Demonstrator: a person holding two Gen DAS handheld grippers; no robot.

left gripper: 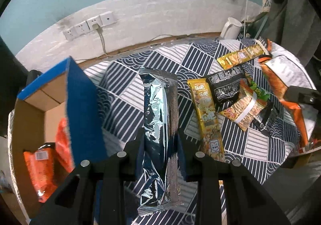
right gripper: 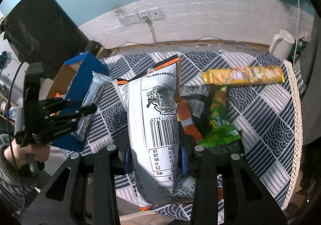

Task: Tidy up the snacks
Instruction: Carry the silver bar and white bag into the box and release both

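Blue-and-white patterned cloth covers the counter [left gripper: 128,84]. A cardboard box [left gripper: 30,116] with a blue flap stands at its left, orange packets inside. The right gripper [right gripper: 156,156] has its fingers clenched on a white chip bag [right gripper: 158,116]. The left gripper [left gripper: 160,144] has its fingers clenched on a long silver packet [left gripper: 160,108], beside the box. Yellow, black and green snacks [left gripper: 230,92] lie loose on the cloth.
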